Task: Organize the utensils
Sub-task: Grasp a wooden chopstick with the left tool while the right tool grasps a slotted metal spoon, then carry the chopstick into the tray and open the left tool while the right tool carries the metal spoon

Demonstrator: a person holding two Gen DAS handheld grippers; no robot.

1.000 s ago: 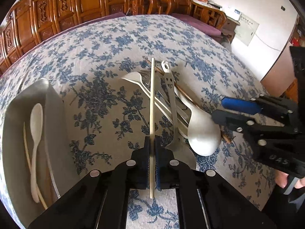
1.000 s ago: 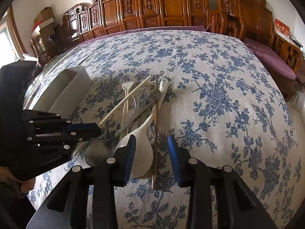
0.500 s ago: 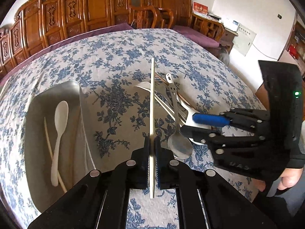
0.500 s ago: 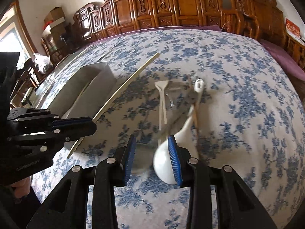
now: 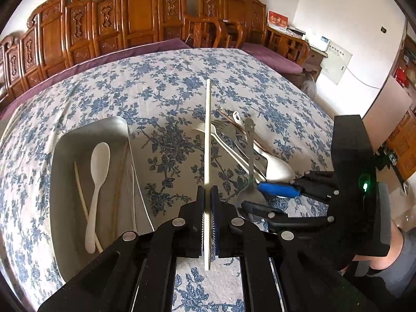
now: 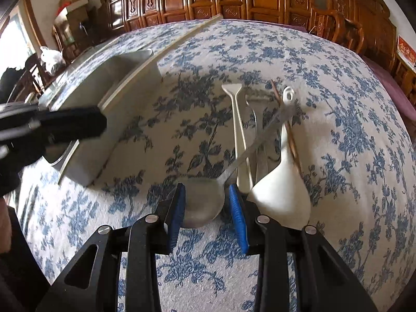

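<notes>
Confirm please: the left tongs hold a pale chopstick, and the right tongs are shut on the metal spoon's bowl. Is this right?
Not quite. The left tongs do hold the pale chopstick. The right tongs are open, though: the right wrist view shows the fingers on either side of the metal spoon's bowl, not yet clamped on it.

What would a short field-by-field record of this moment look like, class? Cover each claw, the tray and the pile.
left claw: shut on the pale chopstick, held above the tablecloth
right claw: open, fingers either side of the metal spoon bowl
tray: holds a white spoon and a pale chopstick crossing under it
pile: metal spoon, white ladle, white fork, metal fork, brown chopstick, overlapping on the cloth
background: carved wooden chairs
</notes>
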